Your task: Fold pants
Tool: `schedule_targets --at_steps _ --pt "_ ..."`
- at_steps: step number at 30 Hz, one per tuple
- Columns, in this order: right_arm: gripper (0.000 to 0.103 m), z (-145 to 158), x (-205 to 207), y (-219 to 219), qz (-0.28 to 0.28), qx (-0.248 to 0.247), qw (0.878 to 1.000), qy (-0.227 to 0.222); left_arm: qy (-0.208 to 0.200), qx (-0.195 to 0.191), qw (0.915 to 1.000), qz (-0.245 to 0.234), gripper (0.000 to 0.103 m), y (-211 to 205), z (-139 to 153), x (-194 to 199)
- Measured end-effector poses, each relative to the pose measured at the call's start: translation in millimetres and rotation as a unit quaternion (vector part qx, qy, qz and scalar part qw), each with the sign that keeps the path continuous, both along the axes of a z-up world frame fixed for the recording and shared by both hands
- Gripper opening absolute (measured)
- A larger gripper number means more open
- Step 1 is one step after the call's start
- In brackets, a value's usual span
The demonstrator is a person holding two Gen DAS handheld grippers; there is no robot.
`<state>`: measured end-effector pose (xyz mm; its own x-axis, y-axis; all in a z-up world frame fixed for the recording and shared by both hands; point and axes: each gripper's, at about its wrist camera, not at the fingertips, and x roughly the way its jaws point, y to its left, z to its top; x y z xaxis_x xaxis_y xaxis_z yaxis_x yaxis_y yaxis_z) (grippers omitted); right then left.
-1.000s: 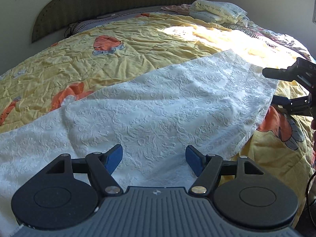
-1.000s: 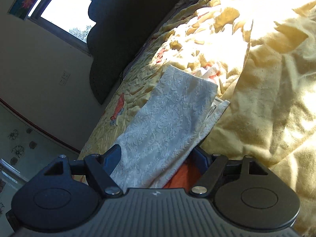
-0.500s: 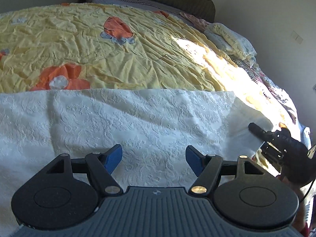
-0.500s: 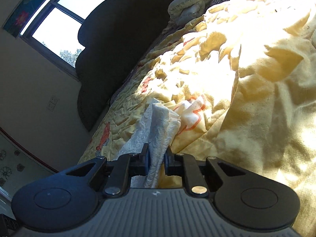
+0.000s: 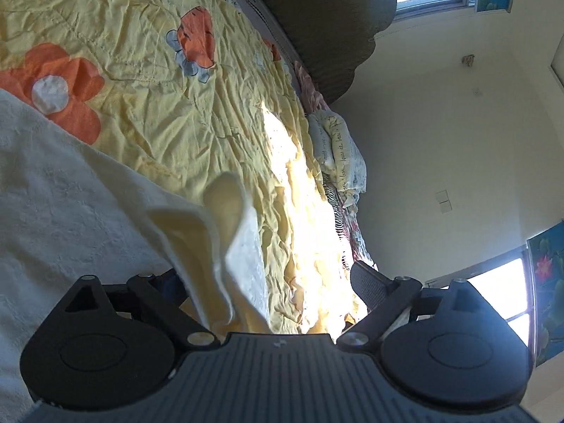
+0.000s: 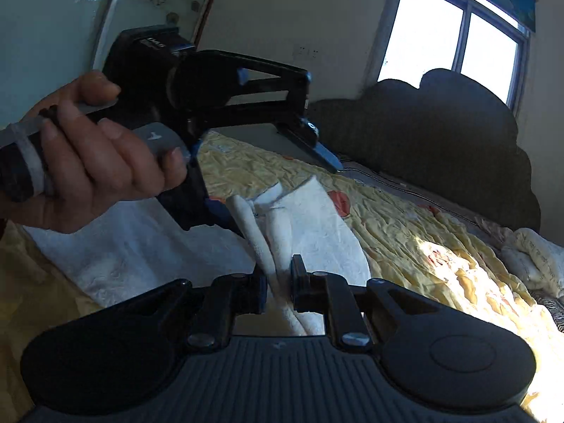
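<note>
on the yellow quilt [image 5: 148,81] your right gripper [image 6: 276,290], open a second ago, now pinches a bunched edge of the white embossed pants [image 6: 317,218] and has lifted it over toward your left gripper [image 5: 268,282]. left jaws just opened wider; the fold hangs between them, unpinched. quilt is crinkled, orange flower patches.

white textured pants [image 6: 317,218], end lifted off bed
</note>
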<state>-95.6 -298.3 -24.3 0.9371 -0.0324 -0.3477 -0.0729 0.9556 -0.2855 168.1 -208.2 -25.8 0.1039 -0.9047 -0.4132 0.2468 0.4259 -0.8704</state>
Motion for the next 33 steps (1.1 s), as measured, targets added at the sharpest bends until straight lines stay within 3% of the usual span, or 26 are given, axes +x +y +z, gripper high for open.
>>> schedule_targets --at_steps 1,3,5,8,13,16,20,22,24,28,30,31,33 --pt "0.012 -3 -1 5 0.006 -0.005 1.000 0.006 0.011 0.012 0.9999 0.005 0.091 0 -7 3" --pt "0.012 -8 -1 13 0.009 -0.028 0.999 0.013 0.031 0.024 0.9990 0.019 0.074 5 -21 7" --pt "0.012 -11 0 18 0.014 -0.037 0.999 0.023 0.043 0.046 0.9978 0.021 0.033 9 -32 11" --pt "0.013 -14 3 25 0.029 -0.042 0.998 0.036 0.023 0.076 0.9966 0.023 0.007 18 -34 11" --pt "0.013 -12 15 43 0.069 -0.056 0.995 0.042 -0.080 0.142 0.9864 0.026 0.007 34 -6 3" --pt "0.013 -12 28 68 0.106 -0.065 0.992 0.038 -0.153 0.188 0.9693 0.040 0.007 58 21 -2" --pt "0.013 -9 49 98 0.155 -0.066 0.985 0.023 -0.218 0.246 0.9418 0.069 0.007 87 39 -3" --pt "0.013 -9 59 111 0.179 -0.053 0.982 0.020 -0.240 0.272 0.9275 0.090 0.007 102 40 -2" --pt "0.013 -13 68 121 0.195 -0.045 0.980 0.026 -0.244 0.289 0.9192 0.108 0.007 117 37 -1" --pt "0.016 -31 80 144 0.212 -0.070 0.972 0.073 -0.209 0.311 0.9210 0.106 0.008 137 16 3" --pt "0.020 -33 74 148 0.206 -0.087 0.972 0.071 -0.200 0.317 0.9211 0.106 0.026 146 8 1" --pt "0.020 -30 70 146 0.211 -0.088 0.971 0.072 -0.199 0.312 0.9223 0.110 0.029 151 9 1" --pt "0.022 -16 59 140 0.235 -0.057 0.967 0.075 -0.191 0.307 0.9238 0.127 0.043 165 13 2"
